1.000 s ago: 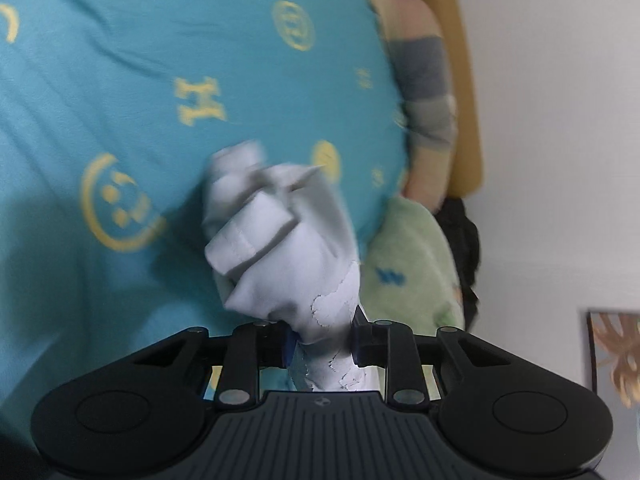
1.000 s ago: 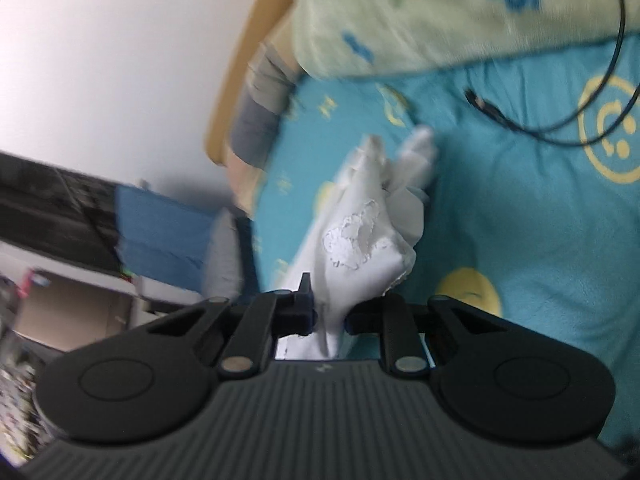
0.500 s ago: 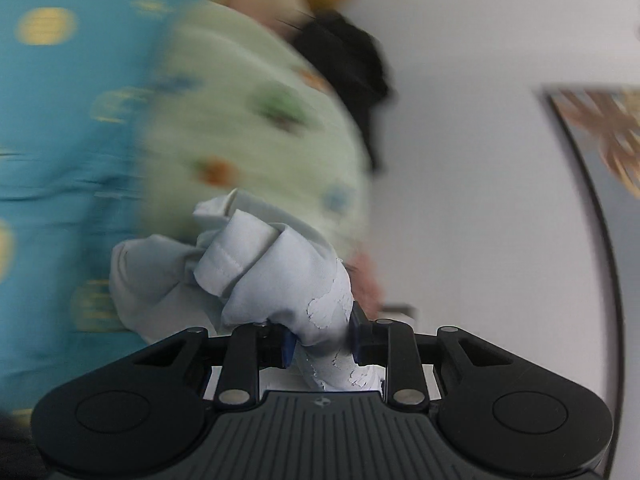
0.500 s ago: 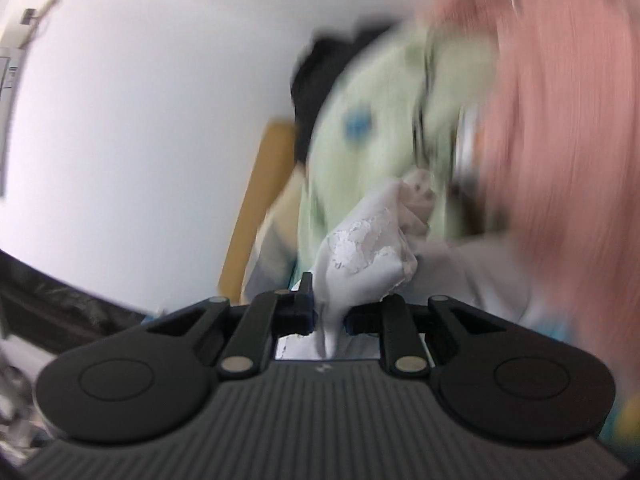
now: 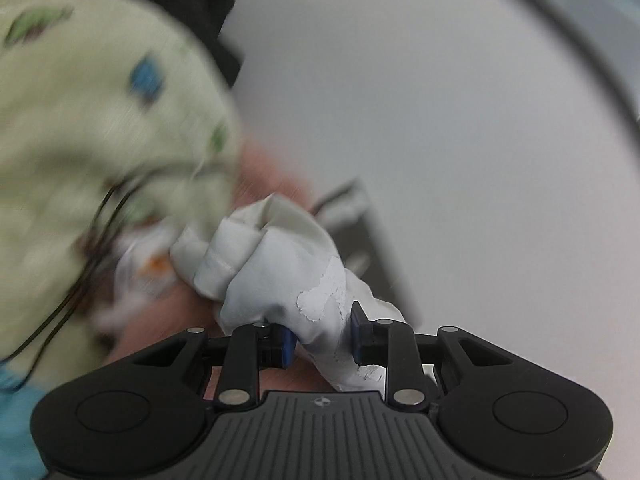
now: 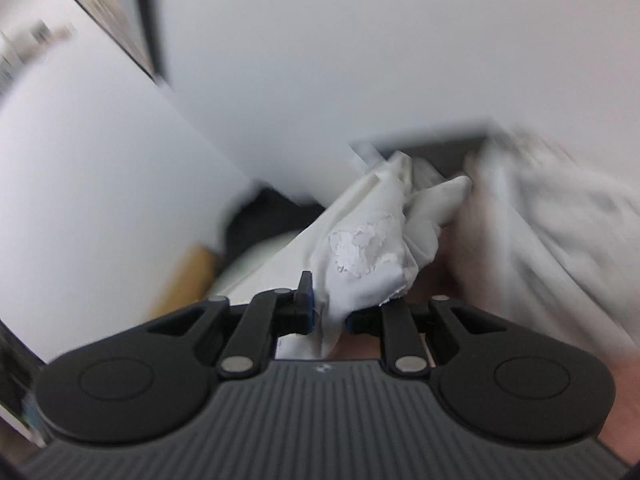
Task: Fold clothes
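Observation:
A white garment with a cracked white print is held by both grippers. In the left wrist view my left gripper (image 5: 322, 342) is shut on a bunched part of the white garment (image 5: 280, 264), lifted in front of a white wall. In the right wrist view my right gripper (image 6: 329, 312) is shut on another bunched part of the white garment (image 6: 368, 248), and more white cloth (image 6: 552, 232) hangs blurred to the right. Both views are tilted up and motion-blurred.
A pale green patterned blanket (image 5: 80, 140) with a thin black cable (image 5: 72, 300) fills the left of the left wrist view, with a black cloth (image 5: 192, 12) above it. A white wall (image 6: 320, 60) and a dark frame edge (image 6: 120, 20) show in the right wrist view.
Both grippers have swung up and away from the teal bedsheet, carrying the white garment. The views now face the wall and the green blanket instead of the bed.

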The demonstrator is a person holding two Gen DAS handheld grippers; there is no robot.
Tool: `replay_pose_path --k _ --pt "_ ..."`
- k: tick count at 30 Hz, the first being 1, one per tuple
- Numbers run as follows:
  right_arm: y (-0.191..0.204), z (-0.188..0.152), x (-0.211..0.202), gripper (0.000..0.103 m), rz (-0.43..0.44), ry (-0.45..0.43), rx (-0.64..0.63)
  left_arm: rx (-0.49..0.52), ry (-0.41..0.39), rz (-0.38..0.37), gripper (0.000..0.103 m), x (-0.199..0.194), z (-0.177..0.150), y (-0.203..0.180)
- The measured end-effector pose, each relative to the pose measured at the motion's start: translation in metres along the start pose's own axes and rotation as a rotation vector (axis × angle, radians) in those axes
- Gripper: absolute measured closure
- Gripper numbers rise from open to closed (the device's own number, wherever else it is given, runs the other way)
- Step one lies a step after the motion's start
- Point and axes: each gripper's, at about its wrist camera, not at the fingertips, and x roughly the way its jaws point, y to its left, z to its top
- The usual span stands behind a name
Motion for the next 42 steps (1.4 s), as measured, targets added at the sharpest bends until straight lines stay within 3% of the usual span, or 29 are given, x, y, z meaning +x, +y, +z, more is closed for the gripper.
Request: replay_pose_path --k 3,6,8,9,11,12,13,16,23,28,32,42 --pt "-0.028 -0.034 0.000 0.085 -0.024 0.050 0.014 0.079 0.027 0.020 0.073 -0.003 -0.026 0.016" --pt "-0.024 -0.044 -0.005 0.081 -0.048 0.048 -0.021 0.168 0.017 0.063 0.066 -0.011 -0.031 0.011" --pt "-0.013 -0.041 -0.010 0.077 -0.091 0.060 -0.057 0.237 0.000 0.107 0.055 -0.020 -0.028 -0.004" --pt "-0.006 -0.037 -0.013 0.069 -0.119 0.071 -0.081 0.271 -0.009 0.129 0.049 -0.024 -0.027 -0.011" --pt "0.009 -0.032 -0.024 0.043 -0.151 0.074 -0.139 0.340 -0.026 0.173 0.022 -0.033 -0.024 -0.025" --pt "0.013 -0.027 -0.031 0.025 -0.148 0.063 -0.160 0.374 -0.034 0.194 0.017 -0.037 -0.023 -0.033" --pt "0.020 -0.024 -0.042 0.017 -0.144 0.045 -0.174 0.408 -0.048 0.212 0.008 -0.043 -0.022 -0.040" --pt "0.046 -0.024 -0.075 0.019 -0.130 -0.006 -0.243 0.467 -0.115 0.221 0.001 -0.074 -0.023 -0.063" --pt "0.104 -0.047 -0.132 0.019 -0.108 -0.109 -0.474 0.609 -0.243 0.273 0.000 -0.158 -0.052 -0.106" --pt "0.121 -0.070 -0.172 0.019 -0.068 -0.167 -0.517 0.648 -0.336 0.273 0.000 -0.217 -0.084 -0.115" --pt "0.132 -0.093 -0.194 0.019 -0.059 -0.201 -0.565 0.716 -0.414 0.320 0.000 -0.255 -0.115 -0.119" --pt "0.154 -0.135 -0.216 0.019 -0.066 -0.292 -0.647 0.694 -0.478 0.315 0.000 -0.307 -0.145 -0.105"
